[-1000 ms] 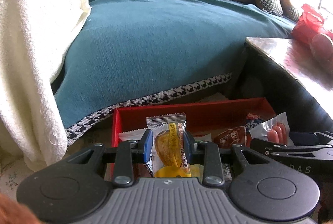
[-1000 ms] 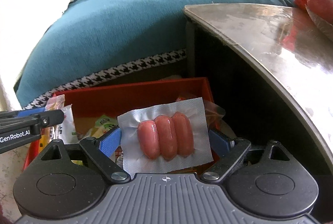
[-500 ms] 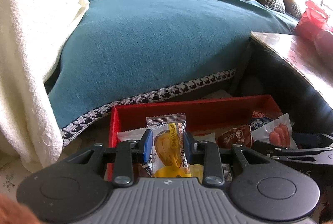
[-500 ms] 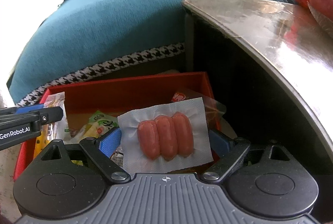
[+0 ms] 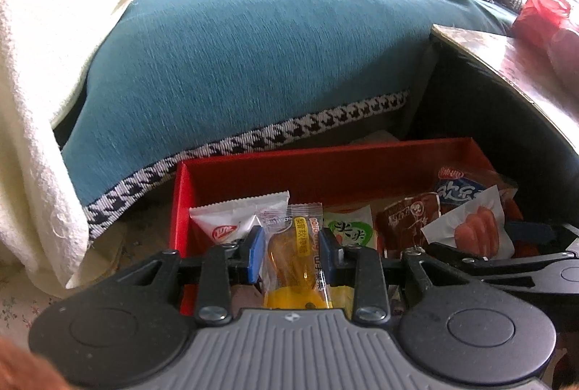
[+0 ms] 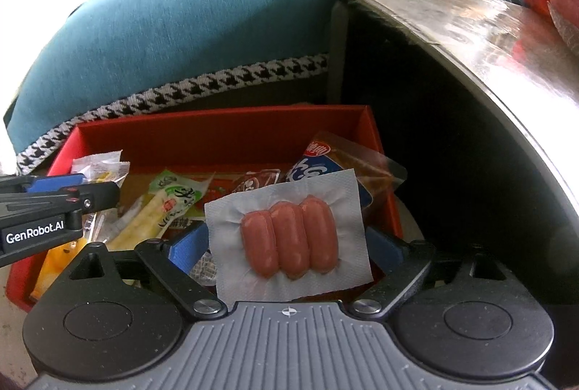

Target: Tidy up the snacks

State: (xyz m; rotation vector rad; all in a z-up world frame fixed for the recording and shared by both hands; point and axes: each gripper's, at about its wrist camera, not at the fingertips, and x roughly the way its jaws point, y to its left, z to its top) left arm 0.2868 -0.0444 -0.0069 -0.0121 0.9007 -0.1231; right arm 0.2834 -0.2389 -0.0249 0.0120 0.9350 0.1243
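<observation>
My left gripper is shut on a clear packet with an orange-yellow snack, held just above the near left part of a red box. My right gripper is shut on a clear pack of three small sausages, over the box's near right part. The sausage pack also shows in the left wrist view. The box holds several wrapped snacks, among them a green-and-white packet and a white packet.
A sofa with a teal cover stands right behind the box. A dark table with a glossy top rises at the right, with a red bag on it. A white blanket hangs at the left.
Both grippers have moved down and forward toward the red box, which now looks larger and closer. Both still hold their packets.
</observation>
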